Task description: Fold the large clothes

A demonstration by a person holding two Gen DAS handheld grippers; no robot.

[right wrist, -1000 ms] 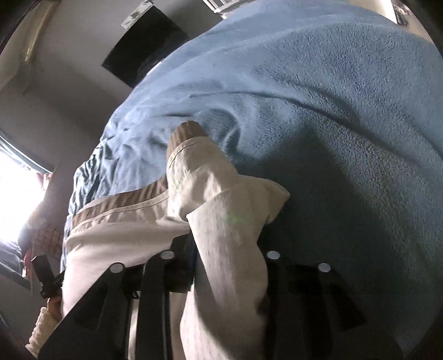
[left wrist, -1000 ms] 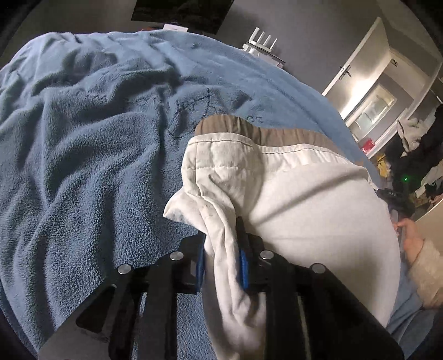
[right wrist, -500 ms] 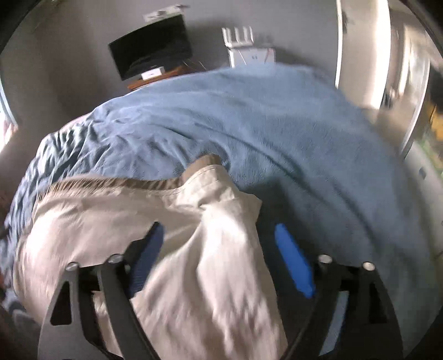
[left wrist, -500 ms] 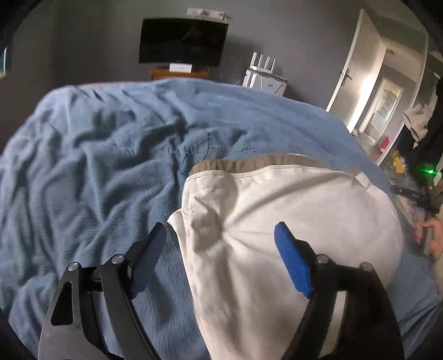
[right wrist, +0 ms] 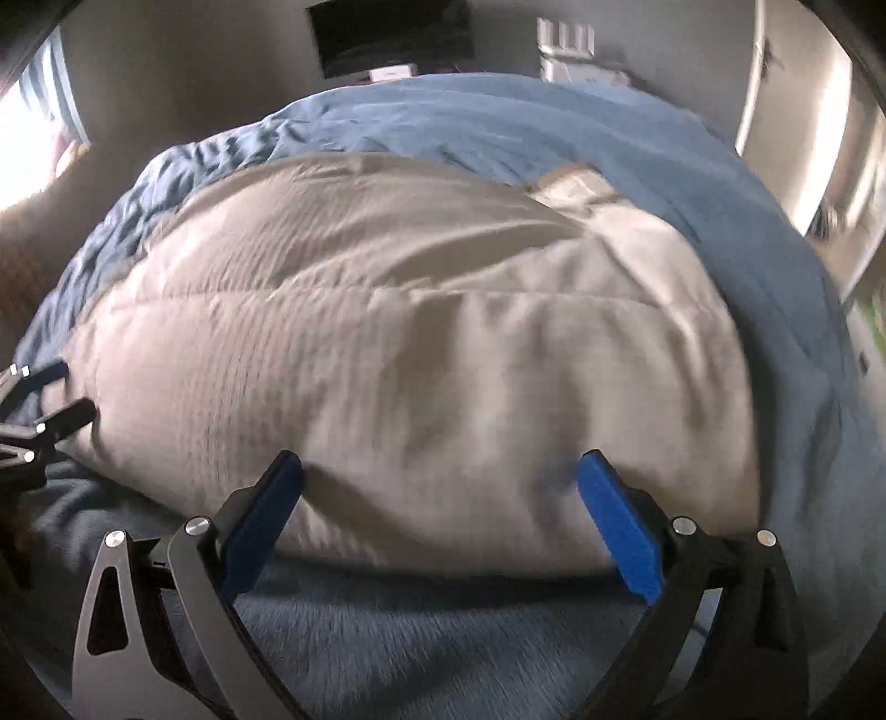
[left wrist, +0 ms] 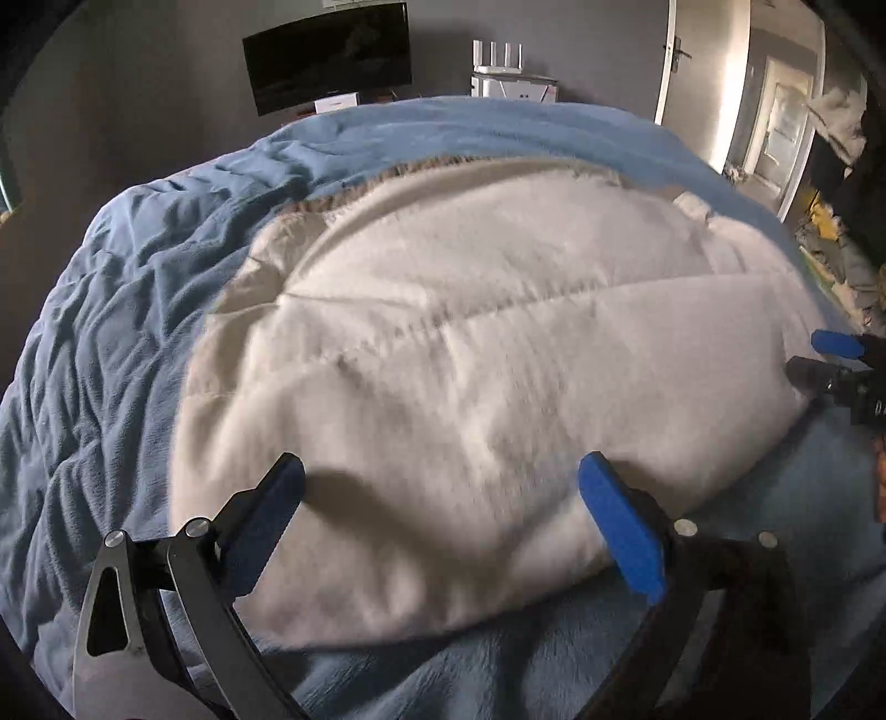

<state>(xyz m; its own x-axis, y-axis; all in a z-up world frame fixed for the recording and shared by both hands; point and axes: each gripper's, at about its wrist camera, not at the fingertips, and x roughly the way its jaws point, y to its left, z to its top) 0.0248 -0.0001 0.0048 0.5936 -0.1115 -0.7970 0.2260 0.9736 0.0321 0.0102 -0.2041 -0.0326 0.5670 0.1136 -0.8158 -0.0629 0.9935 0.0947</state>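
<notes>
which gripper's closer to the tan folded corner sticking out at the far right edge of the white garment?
Right. The right gripper hangs open over the near edge, on the same side as the tan corner. The left gripper, jaws opening, hangs nearer the garment's opposite side.

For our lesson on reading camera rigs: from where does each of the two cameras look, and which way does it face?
Left wrist: on the left gripper, tilted down at the cream garment on the blue blanket; its jaws are opening, nothing between; right gripper at the right edge.
Right wrist: on the right gripper, same downward tilt; jaws opening, empty; left gripper at the left edge.
Shared: garment, blanket, dark screen.
</notes>
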